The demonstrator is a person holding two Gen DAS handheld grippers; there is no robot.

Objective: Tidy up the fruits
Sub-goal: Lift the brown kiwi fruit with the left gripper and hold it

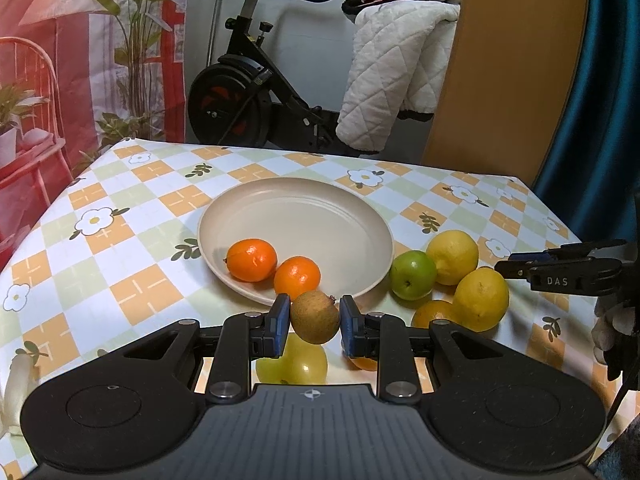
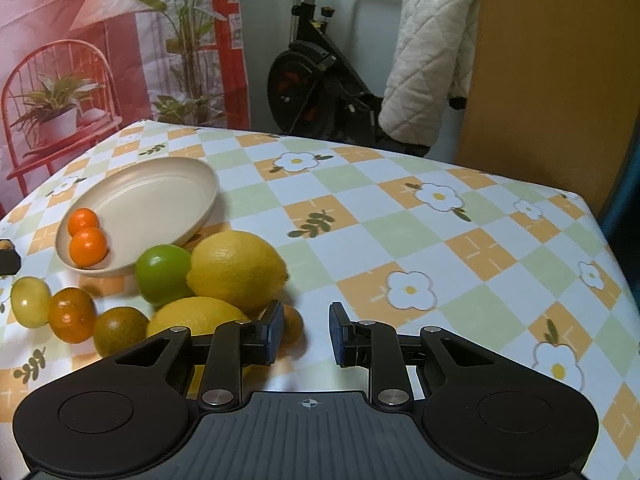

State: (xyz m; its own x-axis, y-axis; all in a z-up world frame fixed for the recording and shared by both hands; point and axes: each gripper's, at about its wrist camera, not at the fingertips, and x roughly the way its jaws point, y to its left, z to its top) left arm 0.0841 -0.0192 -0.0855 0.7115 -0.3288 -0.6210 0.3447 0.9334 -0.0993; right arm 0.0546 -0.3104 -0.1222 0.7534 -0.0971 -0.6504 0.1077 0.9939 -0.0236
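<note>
My left gripper [image 1: 315,322] is shut on a small brown kiwi [image 1: 315,317], held above the table just in front of the beige plate [image 1: 340,216]. Two oranges [image 1: 251,260] lie in the plate's near left part. A green apple [image 1: 413,275], two lemons [image 1: 453,257] and an orange [image 1: 434,314] lie to the right of the plate. A yellow-green fruit [image 1: 296,364] lies under the gripper. My right gripper [image 2: 306,330] is open and empty, beside the lemons [image 2: 237,270]; it also shows in the left wrist view [image 1: 560,274].
The table has a checked flower cloth [image 2: 400,216]. In the right wrist view a green apple [image 2: 163,274], several small fruits [image 2: 72,314] and the plate [image 2: 160,196] lie to the left. An exercise bike [image 1: 248,92] and a white quilted jacket [image 1: 396,76] stand behind the table.
</note>
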